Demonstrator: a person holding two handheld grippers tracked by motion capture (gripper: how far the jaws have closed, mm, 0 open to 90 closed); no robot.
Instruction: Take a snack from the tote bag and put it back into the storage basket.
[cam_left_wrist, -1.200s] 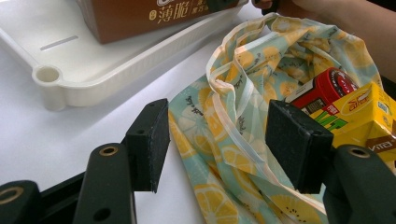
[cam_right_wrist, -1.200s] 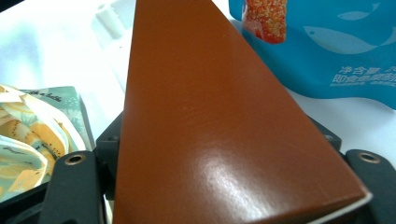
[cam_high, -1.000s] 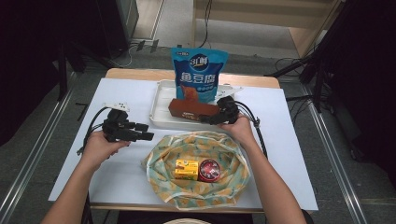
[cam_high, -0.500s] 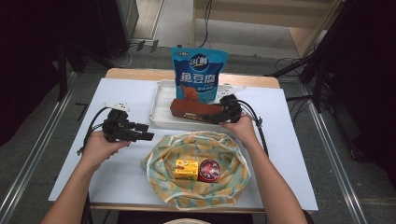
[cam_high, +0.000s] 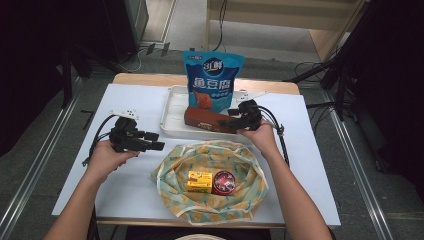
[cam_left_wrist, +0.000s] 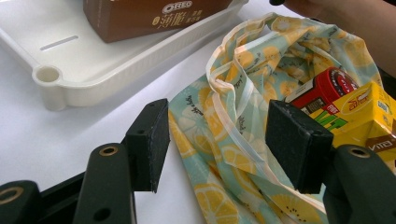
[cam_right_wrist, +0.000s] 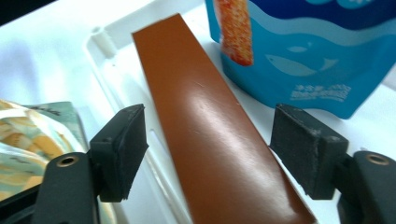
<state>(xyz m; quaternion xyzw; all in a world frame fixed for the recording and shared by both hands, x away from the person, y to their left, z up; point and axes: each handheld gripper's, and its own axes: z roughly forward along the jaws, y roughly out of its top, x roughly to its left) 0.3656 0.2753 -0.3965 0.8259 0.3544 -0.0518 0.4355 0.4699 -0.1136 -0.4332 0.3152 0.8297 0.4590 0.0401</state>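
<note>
A brown Oreo box (cam_high: 207, 120) lies in a white tray (cam_high: 172, 117), in front of an upright blue snack bag (cam_high: 212, 75). My right gripper (cam_high: 239, 119) is at the box's right end. In the right gripper view its jaws (cam_right_wrist: 210, 140) straddle the brown box (cam_right_wrist: 219, 140); they have just been closing, and the pads stand off its sides. My left gripper (cam_high: 150, 141) rests open on the table, left of a lemon-print cloth bag (cam_high: 210, 150). Its jaws (cam_left_wrist: 217, 135) point at the cloth bag's rim (cam_left_wrist: 233, 107). Inside the bag lie a yellow carton (cam_high: 199, 181) and a red tin (cam_high: 223, 181).
The tray (cam_left_wrist: 70, 79) sits at the back middle of the white table (cam_high: 125, 195). Black cables trail from both grippers. Dark stands and floor rails surround the table.
</note>
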